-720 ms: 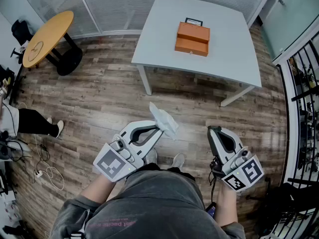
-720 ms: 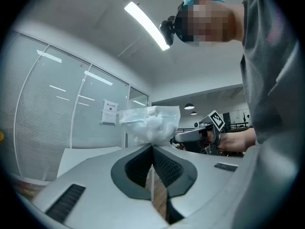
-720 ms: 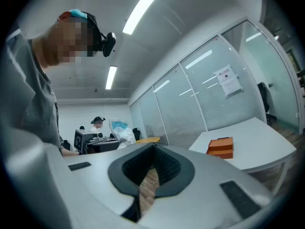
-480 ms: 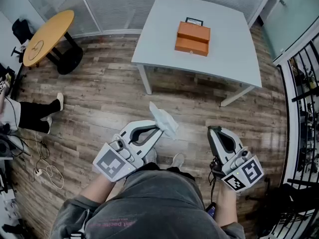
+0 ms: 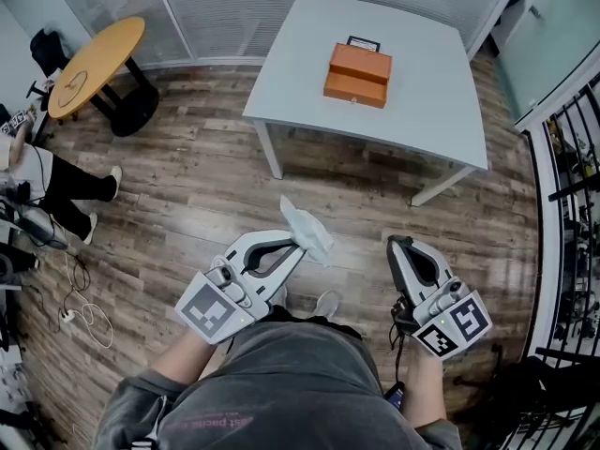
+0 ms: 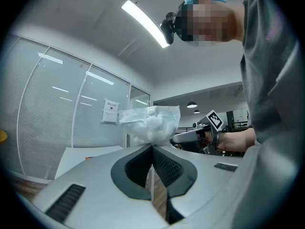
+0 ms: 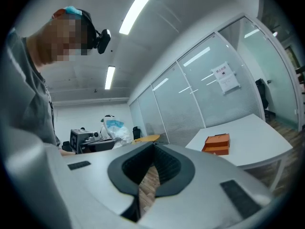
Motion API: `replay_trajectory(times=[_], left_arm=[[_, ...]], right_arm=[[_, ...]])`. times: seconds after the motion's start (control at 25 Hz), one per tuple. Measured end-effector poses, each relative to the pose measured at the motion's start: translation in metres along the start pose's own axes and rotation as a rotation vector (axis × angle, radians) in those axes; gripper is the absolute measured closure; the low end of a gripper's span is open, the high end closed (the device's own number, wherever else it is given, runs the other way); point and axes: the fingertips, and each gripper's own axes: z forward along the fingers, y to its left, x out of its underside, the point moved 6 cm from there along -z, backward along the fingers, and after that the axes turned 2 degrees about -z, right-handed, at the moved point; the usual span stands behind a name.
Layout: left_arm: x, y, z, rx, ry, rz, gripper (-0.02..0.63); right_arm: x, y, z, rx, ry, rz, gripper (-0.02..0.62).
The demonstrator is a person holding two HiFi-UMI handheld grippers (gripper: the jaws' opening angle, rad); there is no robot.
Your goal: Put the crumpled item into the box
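Carrying is the step in hand: the left gripper (image 5: 302, 244) has its jaws clamped on the crumpled white plastic-like wad (image 5: 307, 231), which sticks up past the tips, held above the wood-plank floor (image 5: 187, 186). The right gripper (image 5: 398, 245) has its jaws pressed together on nothing. The flat orange box with a black handle (image 5: 357, 74) sits on the pale grey rectangular table (image 5: 422, 101), well apart from both grippers (its lid looks down, so it likely needs opening first). The next move, I judge, calls for closing the gap to that table, then the free right gripper raising the lid so the wad can go in. Counted: one wad, one box, two grippers, two tables, the other being a round wooden table (image 5: 94, 64) off to the left.
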Motion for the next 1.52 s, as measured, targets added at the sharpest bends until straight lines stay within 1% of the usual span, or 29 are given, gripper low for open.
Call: replay_trajectory(times=[0.28,0.48,0.84,1.04,1.2,1.36,1.52], left_arm=[[0.003,-0.025,0.015,-0.027,0.002,0.009,0.592],[0.004,-0.041,0.022,-0.040,0.007,0.017,0.592],[0.006,-0.046,0.026,-0.066,0.017,0.020,0.592],[0.010,-0.034,0.025,-0.082,0.019,0.013,0.592],[0.014,-0.017,0.020,-0.096,0.025,-0.008,0.592],[0.021,0.010,0.017,-0.094,0.032,-0.031,0.592],[0.023,0.046,0.024,-0.064,0.030,-0.045,0.592]], right_arm=[[0.002,-0.014,-0.021,-0.052,0.007,0.015,0.594],[0.007,-0.022,-0.037,-0.064,0.005,0.031,0.594],[0.010,-0.031,-0.042,-0.081,0.008,0.054,0.594],[0.012,-0.036,-0.026,-0.092,0.021,0.065,0.594],[0.013,-0.038,-0.008,-0.096,0.031,0.075,0.594],[0.015,-0.041,0.015,-0.087,0.040,0.084,0.594],[0.014,-0.049,0.045,-0.058,0.044,0.095,0.594]])
